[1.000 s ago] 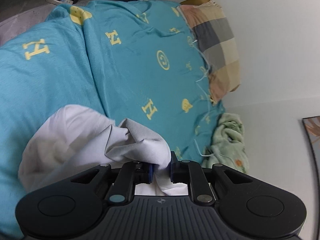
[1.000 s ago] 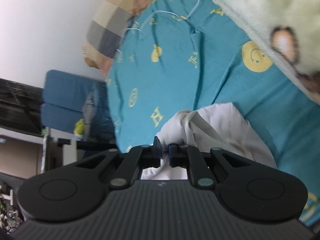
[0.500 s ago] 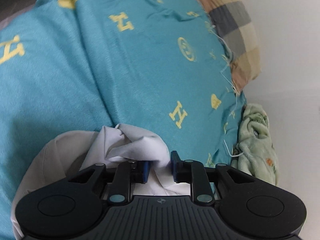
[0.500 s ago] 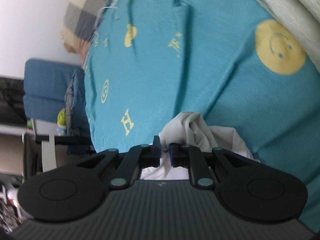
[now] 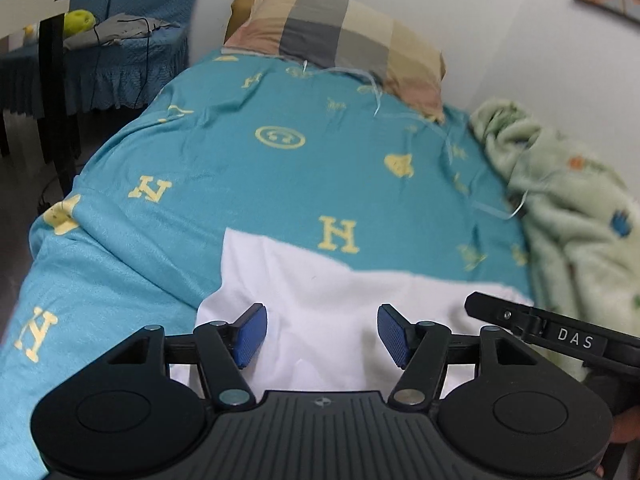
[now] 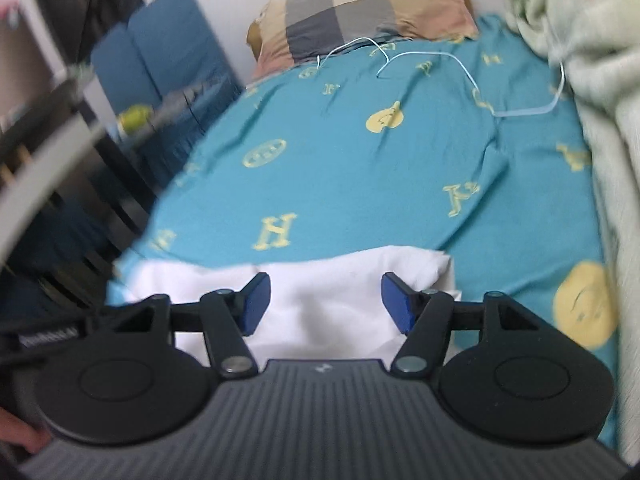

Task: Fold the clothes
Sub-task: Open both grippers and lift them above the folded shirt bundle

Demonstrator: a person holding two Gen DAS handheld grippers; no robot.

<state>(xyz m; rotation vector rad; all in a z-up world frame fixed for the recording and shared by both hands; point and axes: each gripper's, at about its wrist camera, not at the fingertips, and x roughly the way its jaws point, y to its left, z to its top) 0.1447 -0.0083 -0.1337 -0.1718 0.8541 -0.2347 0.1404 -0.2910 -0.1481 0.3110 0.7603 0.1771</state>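
While the white garment (image 5: 320,304) lies flat on the teal bedsheet (image 5: 248,184), its near edge is hidden under the left gripper (image 5: 322,334), whose jaws stand wide apart; the right gripper (image 6: 325,305) also stands wide apart, its view blurred.

We are looking out over a teal bedsheet (image 5: 240,168) printed with yellow letters and smiley faces, spreading ahead of the gripper. A checked pillow (image 5: 340,36) is lying at the far end against the wall. A pale green fleece blanket (image 5: 560,200) is bunching along the right. A blue-covered chair (image 5: 120,52) is standing far left.
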